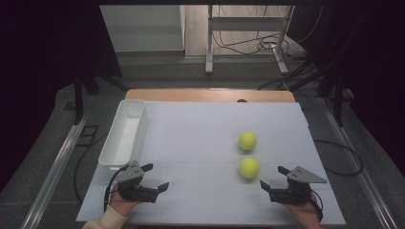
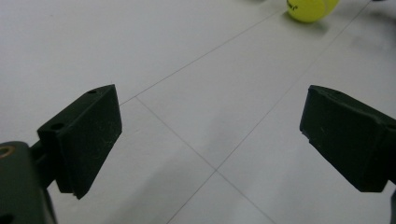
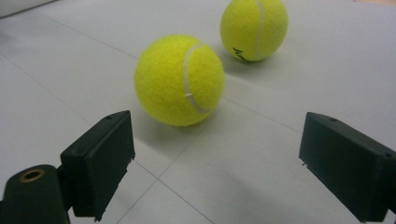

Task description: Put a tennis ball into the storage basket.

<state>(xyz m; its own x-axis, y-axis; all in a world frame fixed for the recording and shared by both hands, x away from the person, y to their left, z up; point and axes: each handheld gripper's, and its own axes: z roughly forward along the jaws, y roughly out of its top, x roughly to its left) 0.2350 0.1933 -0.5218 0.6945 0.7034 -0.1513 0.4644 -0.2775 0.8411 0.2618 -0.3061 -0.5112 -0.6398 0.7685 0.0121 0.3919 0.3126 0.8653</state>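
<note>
Looking down from the high view, the left gripper [image 1: 154, 177] and right gripper [image 1: 273, 176] rest wide open and empty on the white counter [image 1: 200, 124], the near ball [image 1: 249, 167] just beside the right one, the far ball [image 1: 247, 140] behind it, a white tray [image 1: 125, 133] at left. The left gripper view shows bare counter between its jaws. The right gripper view has the near ball [image 3: 180, 79] ahead of its spread jaws, untouched.

Soft, even light from above brightens the white bench [image 1: 200, 124], while the surrounding room stays dark. The tennis balls [image 3: 180, 79] cast faint shadows; close-up black fingers [image 2: 86, 137] look slightly blurred.
</note>
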